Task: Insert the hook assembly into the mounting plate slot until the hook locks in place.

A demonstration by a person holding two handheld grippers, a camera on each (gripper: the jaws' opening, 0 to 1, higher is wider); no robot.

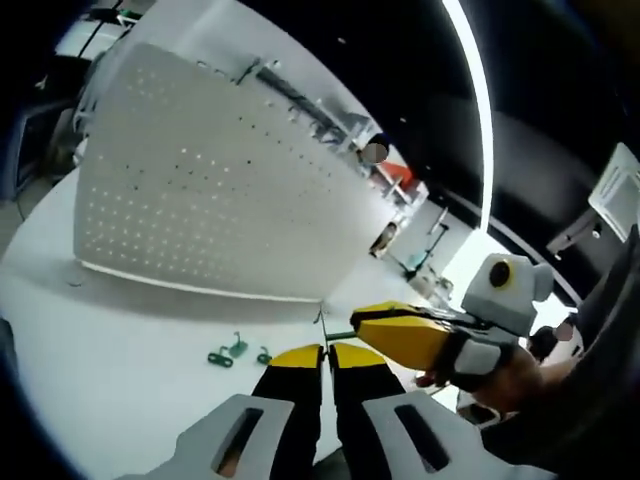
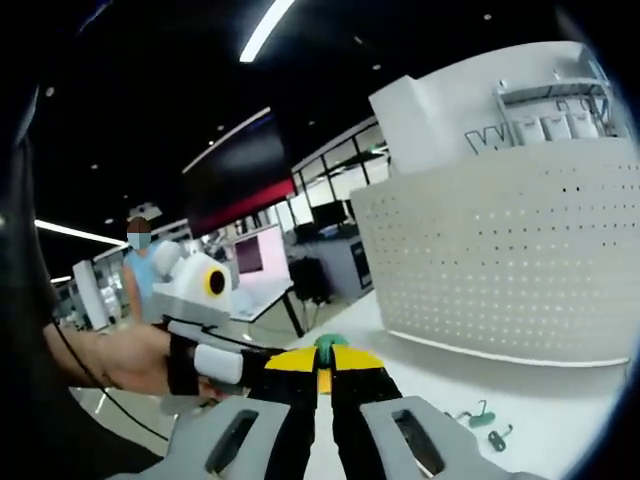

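The mounting plate [image 1: 215,190] is a white, curved, perforated panel standing upright on the white table [image 1: 110,330]; it also shows at the right as the mounting plate [image 2: 510,265]. My right gripper [image 2: 323,362] is shut on a green hook piece [image 2: 328,346] at its yellow tips. It enters the left gripper view as the right gripper [image 1: 352,327], held by a hand, its tip beside my left gripper [image 1: 326,352]. The left jaws are closed together, and a thin wire [image 1: 322,318] of the hook assembly rises from between the tips. The left gripper [image 2: 215,365] sits just left of my right jaws.
Two or three spare green hooks [image 1: 237,352] lie on the table in front of the plate, also seen as spare hooks [image 2: 486,422]. A person [image 2: 140,265] stands far back. Desks and shelves [image 1: 395,180] lie behind the plate.
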